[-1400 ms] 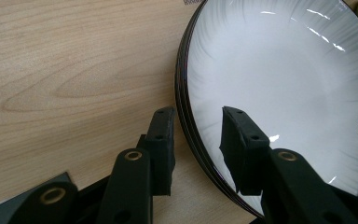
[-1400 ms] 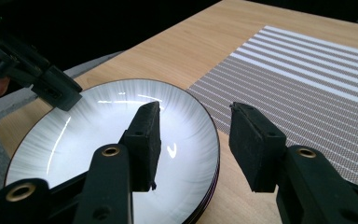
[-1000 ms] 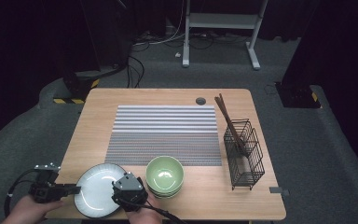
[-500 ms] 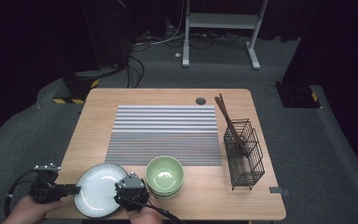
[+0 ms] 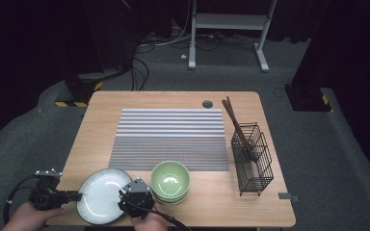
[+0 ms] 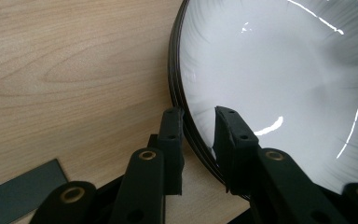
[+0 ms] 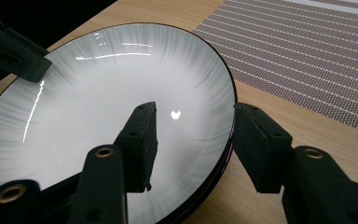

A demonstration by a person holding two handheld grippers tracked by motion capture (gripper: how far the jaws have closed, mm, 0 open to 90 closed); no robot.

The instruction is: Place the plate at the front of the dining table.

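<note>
A: Two hand-held grippers work one white plate (image 5: 102, 195) at the surface's (image 5: 183, 100) near left corner.

B: Their state?

A: The left hand-held gripper (image 6: 199, 122) straddles the plate's left rim, jaws just closing, gap narrow. The right hand-held gripper (image 7: 193, 122) straddles the right rim, wider, not pressing.

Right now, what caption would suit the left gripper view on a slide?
Left tool straddling the rim of a white plate on the wooden table, its jaws just closing in.
</note>
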